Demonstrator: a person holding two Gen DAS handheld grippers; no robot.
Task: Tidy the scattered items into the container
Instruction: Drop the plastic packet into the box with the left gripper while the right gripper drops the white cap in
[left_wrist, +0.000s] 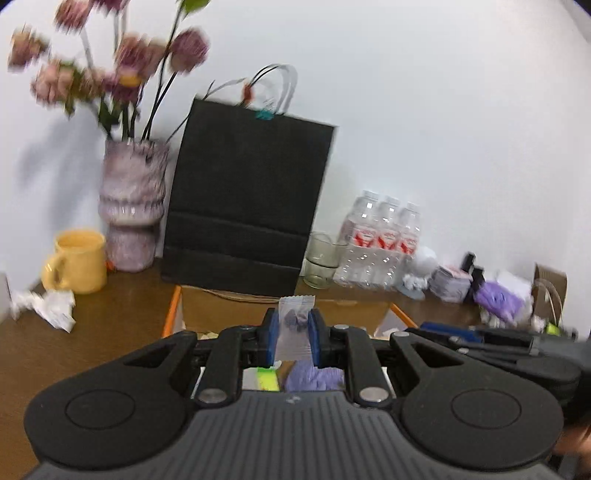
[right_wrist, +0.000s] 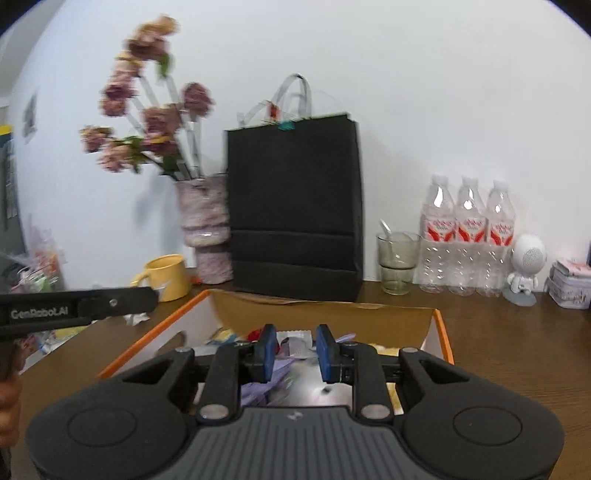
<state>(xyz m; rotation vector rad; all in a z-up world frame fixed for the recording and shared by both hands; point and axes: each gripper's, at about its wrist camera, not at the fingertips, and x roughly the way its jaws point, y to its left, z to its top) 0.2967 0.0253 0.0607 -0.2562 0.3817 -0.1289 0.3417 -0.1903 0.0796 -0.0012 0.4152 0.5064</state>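
Observation:
My left gripper (left_wrist: 293, 326) is shut on a small clear sachet (left_wrist: 295, 314) with purple pieces inside and holds it over the orange-edged cardboard box (left_wrist: 173, 314). Below it in the box lie a purple item (left_wrist: 314, 374) and a yellow-green item (left_wrist: 267, 380). My right gripper (right_wrist: 297, 349) is open a little and empty, above the same box (right_wrist: 439, 332), which holds several wrappers (right_wrist: 295, 345) and a purple item (right_wrist: 258, 389). Crumpled white paper (left_wrist: 44, 306) lies on the table to the left. More purple and white bits (left_wrist: 498, 295) lie at the right.
A black paper bag (left_wrist: 247, 206) stands behind the box, with a flower vase (left_wrist: 129, 206), a yellow mug (left_wrist: 77, 262), a glass cup (right_wrist: 397, 258), three water bottles (right_wrist: 467, 236), a white figurine (right_wrist: 526, 266) and a tin (right_wrist: 570, 284) along the wall.

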